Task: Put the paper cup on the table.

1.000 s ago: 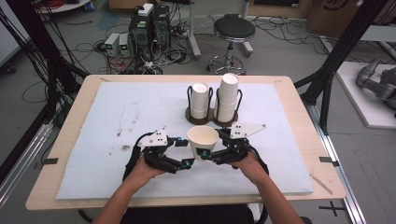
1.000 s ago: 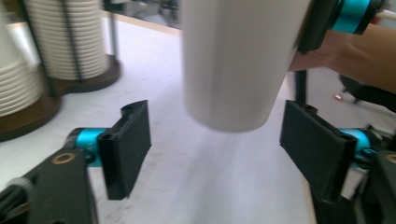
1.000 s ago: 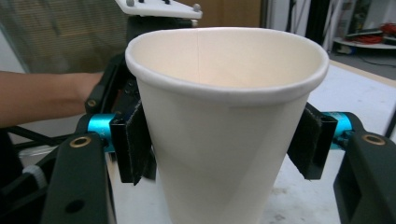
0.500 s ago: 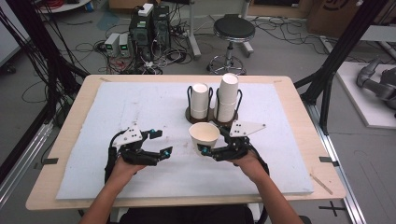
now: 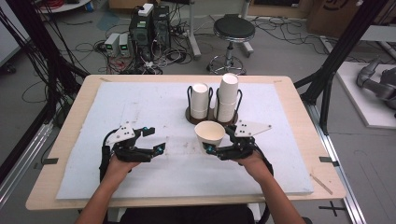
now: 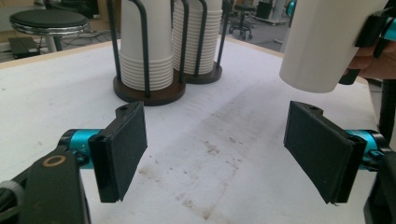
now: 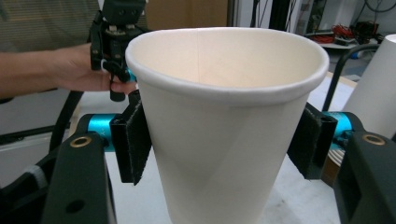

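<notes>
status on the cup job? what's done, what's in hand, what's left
Done: one paper cup is out of the two stacks in the cup holder and clear of it. In hand: the right gripper clamps that cup upright, off the table; pads press both its sides in the right gripper view. The left gripper is open, empty, off to the side. Left: presumably setting the cup on the white mat; no cup stands there yet.
</notes>
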The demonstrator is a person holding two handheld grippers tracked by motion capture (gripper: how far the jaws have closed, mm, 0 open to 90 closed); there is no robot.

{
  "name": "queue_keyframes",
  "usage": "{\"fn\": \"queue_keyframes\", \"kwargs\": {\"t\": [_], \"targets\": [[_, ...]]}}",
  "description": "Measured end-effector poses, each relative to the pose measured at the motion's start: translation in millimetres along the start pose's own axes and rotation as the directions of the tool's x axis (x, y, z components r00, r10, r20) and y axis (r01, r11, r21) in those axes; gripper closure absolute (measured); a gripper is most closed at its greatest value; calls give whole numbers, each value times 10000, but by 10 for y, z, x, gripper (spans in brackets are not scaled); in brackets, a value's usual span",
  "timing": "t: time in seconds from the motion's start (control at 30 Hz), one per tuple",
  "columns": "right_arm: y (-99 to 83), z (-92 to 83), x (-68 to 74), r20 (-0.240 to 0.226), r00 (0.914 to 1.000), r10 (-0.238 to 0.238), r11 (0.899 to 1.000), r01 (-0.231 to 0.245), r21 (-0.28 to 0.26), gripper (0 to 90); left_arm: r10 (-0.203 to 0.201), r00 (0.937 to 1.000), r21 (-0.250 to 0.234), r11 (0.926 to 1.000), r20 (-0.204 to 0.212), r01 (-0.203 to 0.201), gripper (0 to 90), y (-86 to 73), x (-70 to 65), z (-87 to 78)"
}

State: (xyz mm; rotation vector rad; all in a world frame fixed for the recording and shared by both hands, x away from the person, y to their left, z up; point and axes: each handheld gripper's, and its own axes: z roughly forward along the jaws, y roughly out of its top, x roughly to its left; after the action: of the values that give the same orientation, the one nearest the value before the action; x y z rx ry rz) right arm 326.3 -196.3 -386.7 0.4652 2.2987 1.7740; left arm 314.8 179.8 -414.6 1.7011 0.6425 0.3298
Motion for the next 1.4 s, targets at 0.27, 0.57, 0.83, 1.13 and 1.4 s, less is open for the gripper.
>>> {"fn": "queue_keyframes", "kwargs": {"t": [0.27, 0.57, 0.83, 1.13, 1.4], "targets": [[-55, -114, -78, 593, 9982, -100, 9999, 95, 79, 331, 127, 9994, -13, 9999, -327, -127, 214, 11, 41, -85], [-120, -371, -305, 1768, 9840, 230, 9996, -198, -199, 331, 5, 9991, 34, 10000, -423, -3, 213, -31, 112, -117], [-270, -711, -516, 3322, 9429, 228, 9992, -329, 248, 328, 35, 9988, -66, 10000, -487, -38, 214, -23, 120, -122], [-505, -938, -718, 4736, 8747, 1026, 9911, -1308, 268, 329, 70, 9985, -132, 9999, -550, -78, 214, -10, 140, -135], [-650, -874, -894, 5181, 8346, 1873, 9668, -2499, 531, 329, 21, 9982, -126, 9999, -601, -29, 214, -13, 155, -132]]}}
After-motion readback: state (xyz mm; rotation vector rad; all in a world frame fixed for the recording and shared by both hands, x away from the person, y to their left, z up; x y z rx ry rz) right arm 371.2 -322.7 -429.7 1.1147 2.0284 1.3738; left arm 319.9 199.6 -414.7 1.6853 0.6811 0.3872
